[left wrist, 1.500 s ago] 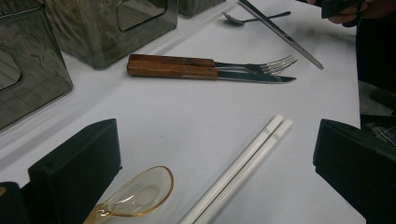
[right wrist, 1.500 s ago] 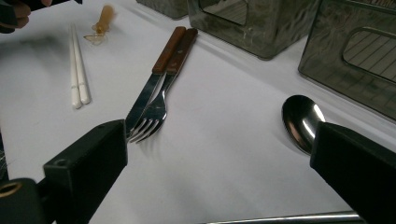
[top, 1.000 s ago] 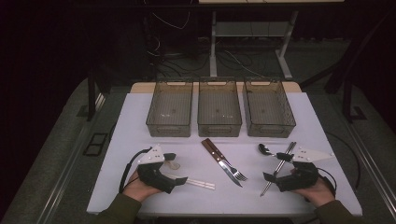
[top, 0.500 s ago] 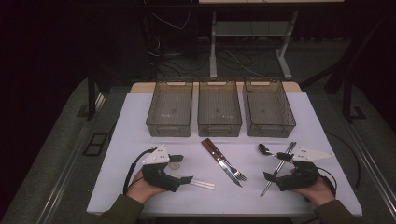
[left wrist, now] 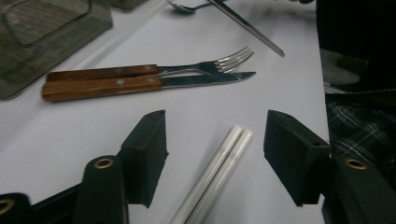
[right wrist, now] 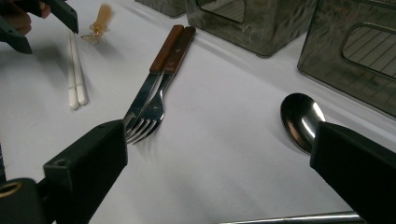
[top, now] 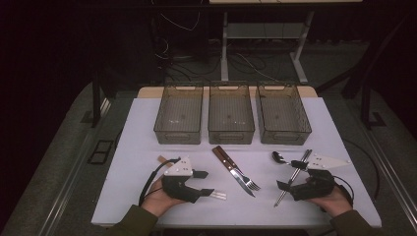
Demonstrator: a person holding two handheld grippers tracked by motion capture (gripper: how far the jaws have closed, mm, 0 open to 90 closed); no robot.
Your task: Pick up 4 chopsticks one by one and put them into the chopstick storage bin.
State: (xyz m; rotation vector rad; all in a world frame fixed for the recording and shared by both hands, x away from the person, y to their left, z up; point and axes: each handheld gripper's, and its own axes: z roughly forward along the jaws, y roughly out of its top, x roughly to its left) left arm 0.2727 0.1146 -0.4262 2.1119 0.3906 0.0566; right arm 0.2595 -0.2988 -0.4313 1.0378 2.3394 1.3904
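White table (top: 137,147): left gripper (left wrist: 215,140) closing around chopsticks (left wrist: 217,172) (untouched); right gripper (right wrist: 219,163) released

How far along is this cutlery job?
Nothing looks sorted yet: the three bins stand empty. The left gripper has just been closing around the white chopsticks, pads not yet touching. The fork, knife, spoon and metal chopsticks lie on the table.

Glossy white plastic chopsticks (left wrist: 215,175) – wood-handled, polished-metal knife (left wrist: 140,85) and fork (left wrist: 149,70)
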